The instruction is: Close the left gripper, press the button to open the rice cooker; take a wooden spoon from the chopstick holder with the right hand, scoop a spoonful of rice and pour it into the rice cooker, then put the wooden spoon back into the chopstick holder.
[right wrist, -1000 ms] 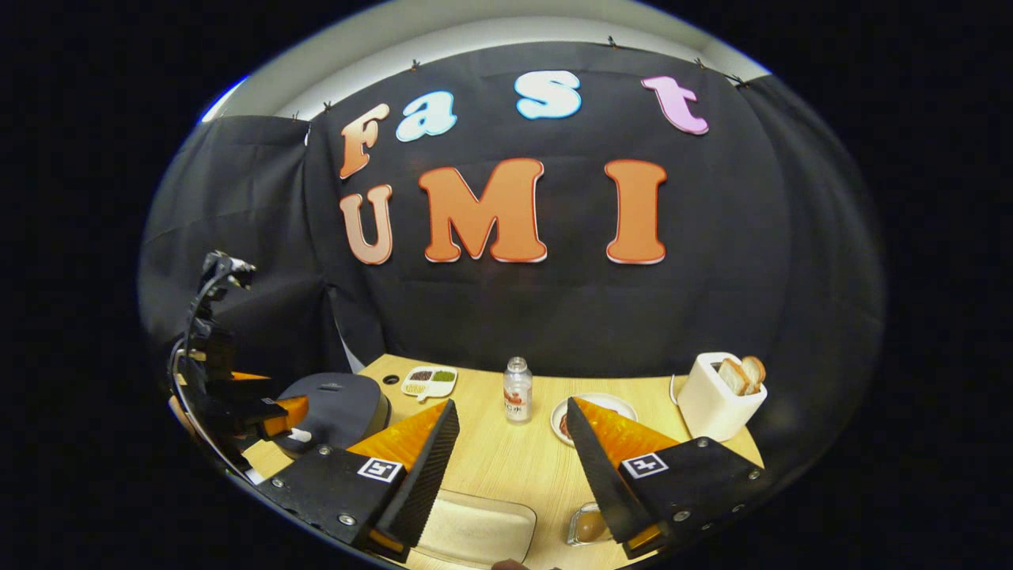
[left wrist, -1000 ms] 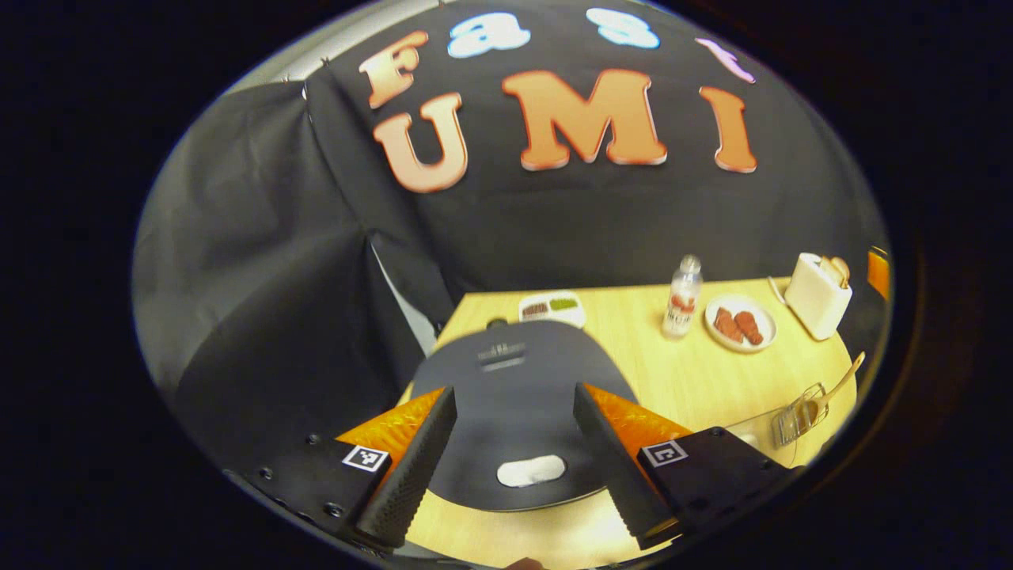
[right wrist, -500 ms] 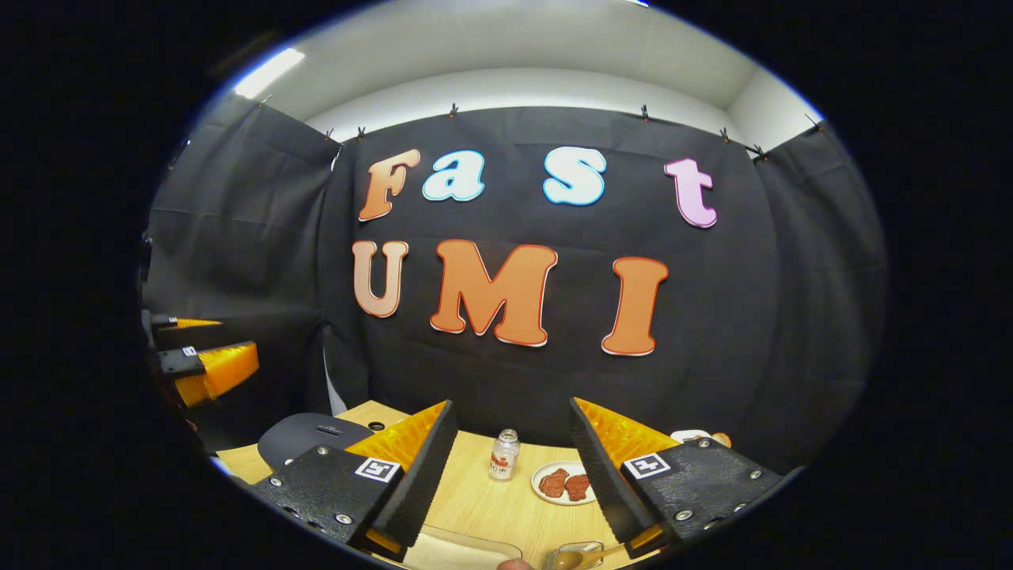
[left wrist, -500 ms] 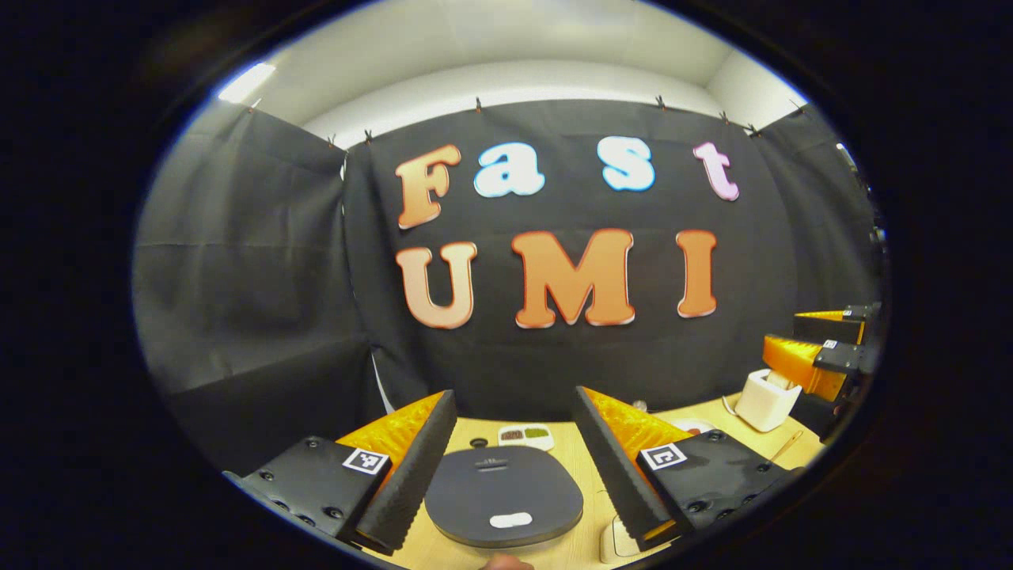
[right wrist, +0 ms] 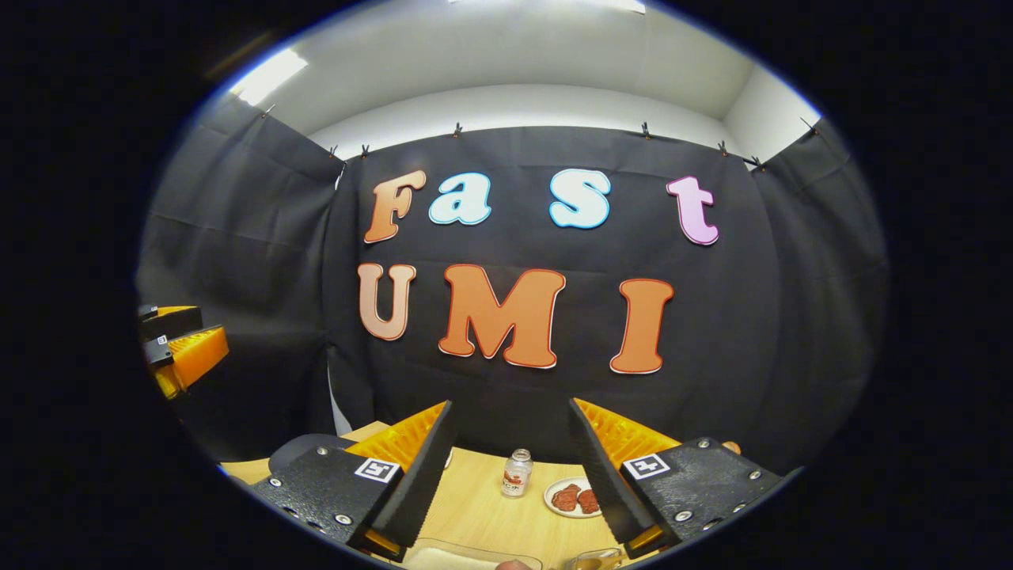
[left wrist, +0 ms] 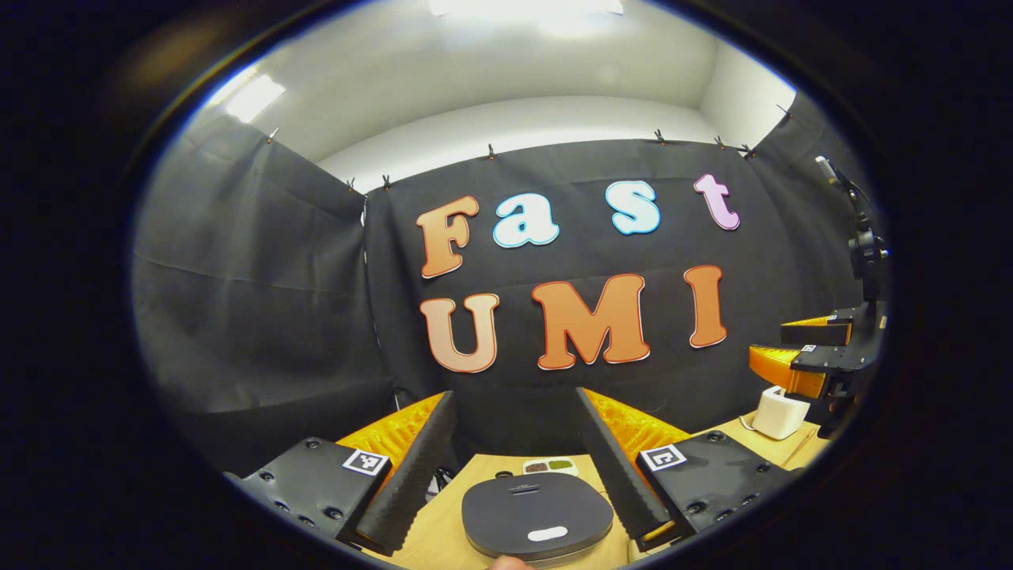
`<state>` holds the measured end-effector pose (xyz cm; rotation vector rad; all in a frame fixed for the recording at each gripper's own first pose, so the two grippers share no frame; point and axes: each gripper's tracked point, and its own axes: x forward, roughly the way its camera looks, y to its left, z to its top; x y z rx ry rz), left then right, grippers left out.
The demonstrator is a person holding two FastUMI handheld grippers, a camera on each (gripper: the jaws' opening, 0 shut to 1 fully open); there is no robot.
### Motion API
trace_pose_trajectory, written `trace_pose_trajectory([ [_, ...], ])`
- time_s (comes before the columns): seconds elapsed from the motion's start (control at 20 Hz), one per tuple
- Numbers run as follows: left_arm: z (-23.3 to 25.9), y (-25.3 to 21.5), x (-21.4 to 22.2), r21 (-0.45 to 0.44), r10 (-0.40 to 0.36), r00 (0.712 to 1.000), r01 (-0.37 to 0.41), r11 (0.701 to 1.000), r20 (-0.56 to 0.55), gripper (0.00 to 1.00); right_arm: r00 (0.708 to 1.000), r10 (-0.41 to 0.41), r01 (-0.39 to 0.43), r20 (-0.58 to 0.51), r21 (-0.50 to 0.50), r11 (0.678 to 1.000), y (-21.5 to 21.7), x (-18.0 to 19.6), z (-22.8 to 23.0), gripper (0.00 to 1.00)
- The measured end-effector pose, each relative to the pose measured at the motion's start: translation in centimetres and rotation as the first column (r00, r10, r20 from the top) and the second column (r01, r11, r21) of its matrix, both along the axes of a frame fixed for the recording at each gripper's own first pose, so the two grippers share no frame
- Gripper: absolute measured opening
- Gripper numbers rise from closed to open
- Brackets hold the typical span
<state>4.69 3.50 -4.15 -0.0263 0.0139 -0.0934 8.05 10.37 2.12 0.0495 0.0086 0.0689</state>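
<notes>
With the rice cooker (left wrist: 537, 518) shut on the near tabletop (left wrist: 431, 538) between the gaping left tongs (left wrist: 514, 467), and the right tongs (right wrist: 506, 475) likewise held open and empty, every step is judged undone.

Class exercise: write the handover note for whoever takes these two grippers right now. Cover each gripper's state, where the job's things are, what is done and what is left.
Left gripper: open, empty, held above the table, pointing over the rice cooker.
Right gripper: open, empty, raised above the table, holding nothing.
Rice cooker: lid down, its white button at the near edge, untouched.
A small bottle and a plate of food stand mid-table; a white toaster stands far right.
Done: nothing yet.
Left: shut the left gripper, press the button, fetch the wooden spoon, scoop rice, pour it in, return the spoon.
</notes>
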Motion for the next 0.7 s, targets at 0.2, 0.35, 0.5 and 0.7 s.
trace_pose_trajectory([
  [0.2, 0.1, 0.5, -0.3, -0.016, 0.001, 1.0, -0.001, 1.0, 0.025, 0.92, 1.0, 0.018, -0.018, 0.007, -0.006, 1.0, 1.6, -0.2, 0.5, 0.88],
  [0.35, -0.1, 0.6, -0.3, -0.031, -0.002, 1.0, 0.002, 1.0, 0.019, 0.95, 1.0, 0.02, -0.02, 0.02, -0.002, 1.0, 1.8, 0.0, 0.8, 0.88],
  [0.5, 0.1, 0.5, -0.1, -0.04, -0.016, 1.0, 0.017, 0.999, 0.012, 1.0, 0.999, 0.007, -0.007, 0.034, 0.009, 1.0, 1.4, 0.1, 1.2, 0.88],
  [0.7, 0.0, -0.2, 0.5, -0.05, -0.039, 0.999, 0.039, 0.998, 0.007, 0.97, 0.999, -0.016, 0.016, 0.039, 0.016, 1.0, 0.5, 0.3, 1.4, 0.88],
])
